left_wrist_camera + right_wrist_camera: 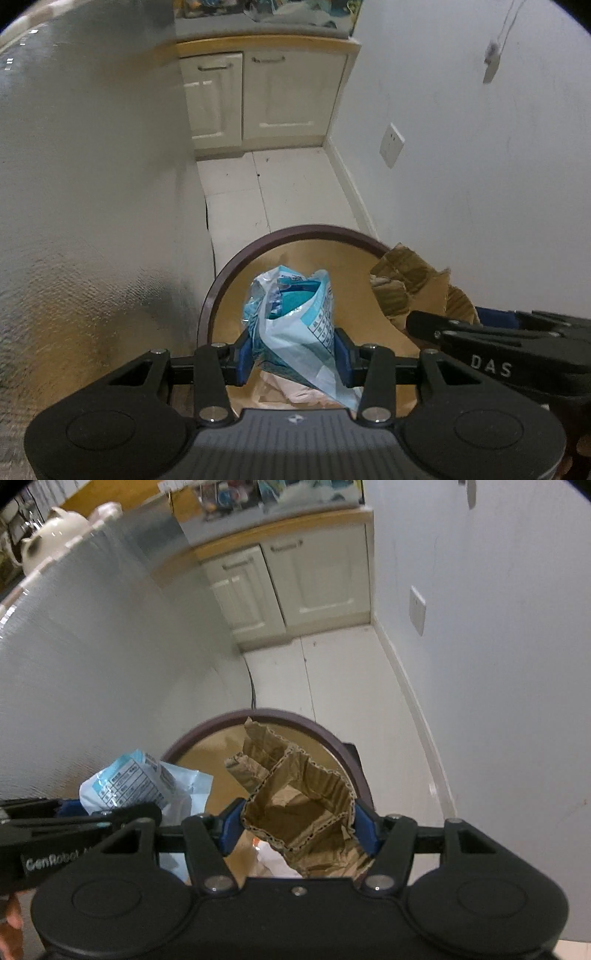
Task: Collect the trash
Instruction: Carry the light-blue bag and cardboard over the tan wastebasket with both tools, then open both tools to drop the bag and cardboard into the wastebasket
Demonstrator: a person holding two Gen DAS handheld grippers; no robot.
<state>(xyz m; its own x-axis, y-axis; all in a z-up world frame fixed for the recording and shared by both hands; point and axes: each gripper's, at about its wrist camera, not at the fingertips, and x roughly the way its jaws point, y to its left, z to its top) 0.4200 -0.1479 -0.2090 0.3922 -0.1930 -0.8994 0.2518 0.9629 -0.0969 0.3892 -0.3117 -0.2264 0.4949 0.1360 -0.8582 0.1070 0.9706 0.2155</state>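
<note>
Both grippers over round bin (207,295), dark brown rim, tan smooth inner wall. Left gripper (294,356) clamped on crinkly blue/white plastic wrapper (295,314), glossy, printed w/ table grid, blue pads pressing both sides. Right gripper (298,829) clamped on crumpled corrugated cardboard (295,794), brown, ragged fluted edges, folded into open box-ish shape. Both items held above bin mouth, side by side. Pale crumpled stuff at bin bottom, can't ID. Bkgd: cream cabinet (255,96) w/ metal handles, white tile floor (288,188), textured silvery panel (92,166) at left.
</note>
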